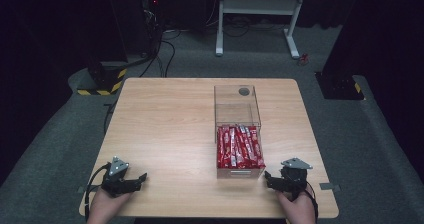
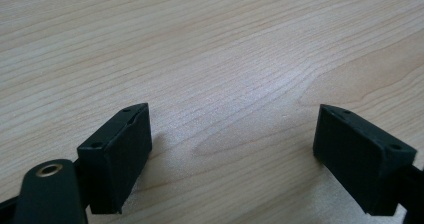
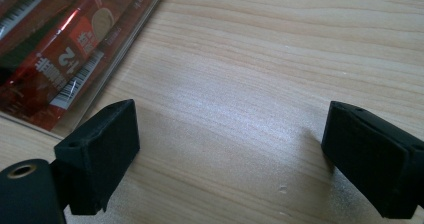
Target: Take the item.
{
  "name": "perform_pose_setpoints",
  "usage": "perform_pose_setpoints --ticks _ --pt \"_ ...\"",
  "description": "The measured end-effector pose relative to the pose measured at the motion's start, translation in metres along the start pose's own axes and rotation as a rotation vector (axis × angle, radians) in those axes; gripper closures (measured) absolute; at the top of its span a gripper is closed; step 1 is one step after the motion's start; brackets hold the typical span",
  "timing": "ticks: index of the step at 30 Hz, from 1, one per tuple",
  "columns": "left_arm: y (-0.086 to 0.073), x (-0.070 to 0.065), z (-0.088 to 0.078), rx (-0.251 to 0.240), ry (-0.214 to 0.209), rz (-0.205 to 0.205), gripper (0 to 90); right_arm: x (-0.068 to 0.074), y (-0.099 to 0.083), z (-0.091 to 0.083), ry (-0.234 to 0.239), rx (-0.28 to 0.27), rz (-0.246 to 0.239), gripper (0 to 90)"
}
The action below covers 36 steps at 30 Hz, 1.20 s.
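Red snack packets fill the near section of a clear plastic box standing right of centre on the worktop. In the high view the packets lie side by side, lengthways toward the person, packed tightly in a single visible layer; the far section of the box appears empty, with a dark round mark near its back edge whose nature cannot be determined. In the right gripper view the packets show glossy red wrappers with white print and barcodes, seen through the clear wall.

Left tool rests at the near left corner of the worktop, well apart from the box, jaws released and spread over bare wood. Right tool rests just beside the box's near right corner, jaws likewise released with nothing between them. Both hands lie low at the near edge, which in my judgement is a neutral ready posture; the right tool is better placed to reach the packets.
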<state>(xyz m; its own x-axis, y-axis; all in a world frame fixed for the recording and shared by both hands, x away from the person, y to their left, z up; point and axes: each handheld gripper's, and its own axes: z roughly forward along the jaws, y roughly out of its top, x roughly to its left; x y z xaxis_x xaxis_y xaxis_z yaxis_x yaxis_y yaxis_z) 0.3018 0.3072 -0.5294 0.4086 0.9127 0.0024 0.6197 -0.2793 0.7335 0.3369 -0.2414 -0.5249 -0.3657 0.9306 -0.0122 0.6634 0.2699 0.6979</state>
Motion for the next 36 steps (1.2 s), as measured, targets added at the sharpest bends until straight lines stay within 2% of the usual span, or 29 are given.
perform_pose_setpoints --ticks 11,16,22,28,36 --pt "0.001 0.000 0.000 0.010 0.005 -0.003 16.5 0.001 0.000 -0.001 0.003 0.002 0.001 8.0" --pt "0.004 -0.001 -0.001 0.019 0.013 -0.025 20.1 0.001 0.000 0.000 0.003 0.002 0.000 8.1" --pt "0.006 -0.003 -0.002 0.008 -0.014 -0.041 24.5 0.001 0.000 0.000 0.002 0.002 -0.001 8.0" --pt "0.009 -0.011 -0.001 -0.015 -0.019 -0.010 26.5 0.001 0.000 0.000 0.005 0.002 -0.002 8.0" --pt "0.010 -0.018 -0.002 -0.039 -0.042 -0.016 29.6 0.000 0.000 0.000 0.008 0.002 -0.007 8.0"
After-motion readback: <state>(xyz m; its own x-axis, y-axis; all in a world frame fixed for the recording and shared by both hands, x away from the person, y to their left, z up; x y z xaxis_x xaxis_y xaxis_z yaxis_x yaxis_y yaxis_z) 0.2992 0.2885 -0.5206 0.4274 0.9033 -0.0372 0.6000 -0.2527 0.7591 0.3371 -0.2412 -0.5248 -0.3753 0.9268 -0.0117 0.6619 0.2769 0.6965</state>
